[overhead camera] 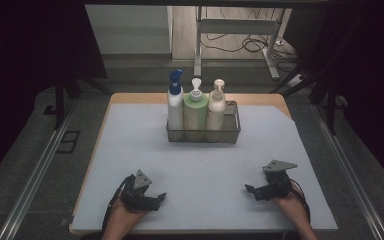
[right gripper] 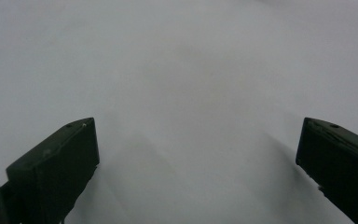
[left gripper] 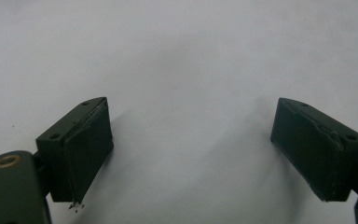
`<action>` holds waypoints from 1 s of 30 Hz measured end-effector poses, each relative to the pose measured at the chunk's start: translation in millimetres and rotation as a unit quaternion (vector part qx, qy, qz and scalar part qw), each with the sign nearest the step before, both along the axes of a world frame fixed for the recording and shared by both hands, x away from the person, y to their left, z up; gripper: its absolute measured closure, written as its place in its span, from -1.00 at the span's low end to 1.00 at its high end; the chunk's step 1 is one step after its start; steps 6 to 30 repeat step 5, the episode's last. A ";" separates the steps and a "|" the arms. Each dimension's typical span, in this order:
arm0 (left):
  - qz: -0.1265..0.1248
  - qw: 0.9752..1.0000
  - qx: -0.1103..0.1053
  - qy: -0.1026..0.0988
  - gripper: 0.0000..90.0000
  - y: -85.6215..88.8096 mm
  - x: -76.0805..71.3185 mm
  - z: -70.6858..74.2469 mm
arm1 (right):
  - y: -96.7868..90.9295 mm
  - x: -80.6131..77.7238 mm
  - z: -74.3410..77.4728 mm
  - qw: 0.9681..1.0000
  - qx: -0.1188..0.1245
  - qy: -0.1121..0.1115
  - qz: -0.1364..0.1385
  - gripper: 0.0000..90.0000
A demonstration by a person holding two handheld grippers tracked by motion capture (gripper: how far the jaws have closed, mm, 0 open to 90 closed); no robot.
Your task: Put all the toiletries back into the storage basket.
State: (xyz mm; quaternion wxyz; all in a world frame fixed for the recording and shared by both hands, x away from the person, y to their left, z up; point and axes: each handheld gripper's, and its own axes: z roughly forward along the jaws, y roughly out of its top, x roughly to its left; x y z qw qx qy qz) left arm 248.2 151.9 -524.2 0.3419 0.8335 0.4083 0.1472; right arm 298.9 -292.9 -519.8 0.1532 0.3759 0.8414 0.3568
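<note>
In the high view, three pump bottles stand upright in a row inside a wire basket (overhead camera: 232,131) at the far middle of the bench (overhead camera: 130,150): a white bottle with a blue spray head (overhead camera: 175,107), a green bottle (overhead camera: 195,112) and a cream bottle (overhead camera: 216,107), each touching its neighbour. The left claw (overhead camera: 157,198) and the right claw (overhead camera: 251,190) rest near the front edge, well apart from the basket and from each other, each held by a hand; both are released and hold nothing. The bottles are probably smooth plastic, stiff but slippery, and heavy if they are full. I think the best place to grip is the round body below the shoulder, not the pump head, which may turn or press down. The basket wall hides the lower part of each bottle, and no label can be read.

In the left gripper view, the left claw (left gripper: 191,149) stands wide open over the bare grey bench surface (left gripper: 191,56).

In the right gripper view, the right claw (right gripper: 198,163) is also wide open; its right jaw is cut off by the picture edge, and the surface (right gripper: 191,60) is blurred.
</note>
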 end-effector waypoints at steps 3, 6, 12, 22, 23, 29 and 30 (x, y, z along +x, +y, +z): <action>-0.001 1.000 0.002 0.000 -0.73 0.1 -0.1 0.1 | 2.8 -0.2 -1.4 1.000 -0.014 0.002 0.004 -1.00; 0.000 1.000 0.002 0.001 -0.73 0.1 -0.1 0.1 | 3.7 0.4 -1.9 1.000 -0.020 0.004 0.007 -1.00; 0.000 1.000 0.002 0.001 -0.73 0.1 -0.1 0.1 | 3.7 0.4 -1.9 1.000 -0.020 0.004 0.007 -1.00; 0.000 1.000 0.002 0.001 -0.73 0.1 -0.1 0.1 | 3.7 0.4 -1.9 1.000 -0.020 0.004 0.007 -1.00; 0.000 1.000 0.002 0.001 -0.73 0.1 -0.1 0.1 | 3.7 0.4 -1.9 1.000 -0.020 0.004 0.007 -1.00; 0.000 1.000 0.002 0.001 -0.73 0.1 -0.1 0.1 | 3.7 0.4 -1.9 1.000 -0.020 0.004 0.007 -1.00; 0.000 1.000 0.002 0.001 -0.73 0.1 -0.1 0.1 | 3.7 0.4 -1.9 1.000 -0.020 0.004 0.007 -1.00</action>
